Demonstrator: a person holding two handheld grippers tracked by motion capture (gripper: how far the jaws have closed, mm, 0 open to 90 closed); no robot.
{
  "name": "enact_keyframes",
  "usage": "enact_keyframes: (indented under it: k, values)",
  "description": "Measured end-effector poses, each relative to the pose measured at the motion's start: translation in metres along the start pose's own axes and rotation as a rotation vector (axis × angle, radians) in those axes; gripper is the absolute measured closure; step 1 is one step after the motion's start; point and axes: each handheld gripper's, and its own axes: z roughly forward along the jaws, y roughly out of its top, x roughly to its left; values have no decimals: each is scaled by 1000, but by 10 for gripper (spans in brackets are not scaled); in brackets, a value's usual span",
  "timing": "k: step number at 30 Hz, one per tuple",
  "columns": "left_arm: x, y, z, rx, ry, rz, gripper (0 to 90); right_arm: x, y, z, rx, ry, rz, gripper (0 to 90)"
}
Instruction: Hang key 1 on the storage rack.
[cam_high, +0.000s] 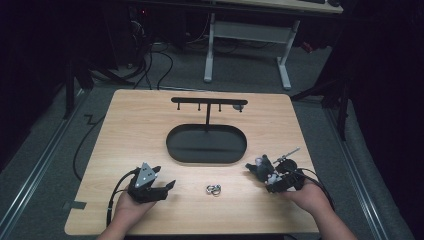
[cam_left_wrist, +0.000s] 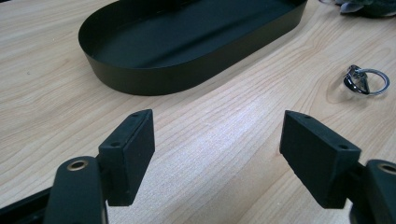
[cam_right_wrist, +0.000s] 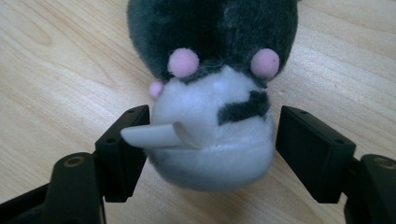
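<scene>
A black oval tray (cam_high: 175, 145) with a hook stand (cam_high: 208, 103) sits mid-table; nearer lies what looks like a metal keyring (cam_high: 214, 190).

Light wooden table (cam_high: 150, 125)
Bearing a black oval tray (cam_high: 206, 145) with hook stand, a metal key ring (cam_high: 214, 190), a plush toy (cam_high: 260, 167)

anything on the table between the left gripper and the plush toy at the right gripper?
Yes: in the high view a small metal key ring lies on the bare wood between the left gripper and the plush toy. The left gripper view shows it too, off to the right.
</scene>
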Motion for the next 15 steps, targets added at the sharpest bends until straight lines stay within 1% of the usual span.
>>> enact_keyframes:
  k: [2,4,6,7,8,9,10,11,13,15]
  values:
    - [0,0,0,-6,2,-4,271,0,0,1,0,3,3,315]
    - [1,0,0,-8,3,-6,271,0,0,1,-3,8,-6,390]
    - [1,1,0,-7,3,-8,271,1,-1,0,-24,6,-18,445]
    - [1,0,1,-6,2,-10,271,1,-1,-2,-22,13,-13,467]
    - [1,0,1,-4,1,-11,271,1,-1,-2,-22,13,-13,467]
    - [1,0,1,-2,1,-7,272,2,-2,-2,-34,10,-11,473]
    - [0,0,1,1,0,-4,272,3,-2,-4,-40,-3,-12,478]
    - [0,0,1,0,1,-2,271,3,-3,-5,-43,18,-15,480]
    - [0,-1,0,-2,1,0,271,5,-3,-8,-44,12,-20,481]
    - [-1,-1,-1,-4,1,0,272,5,-3,-12,-61,22,-17,481]
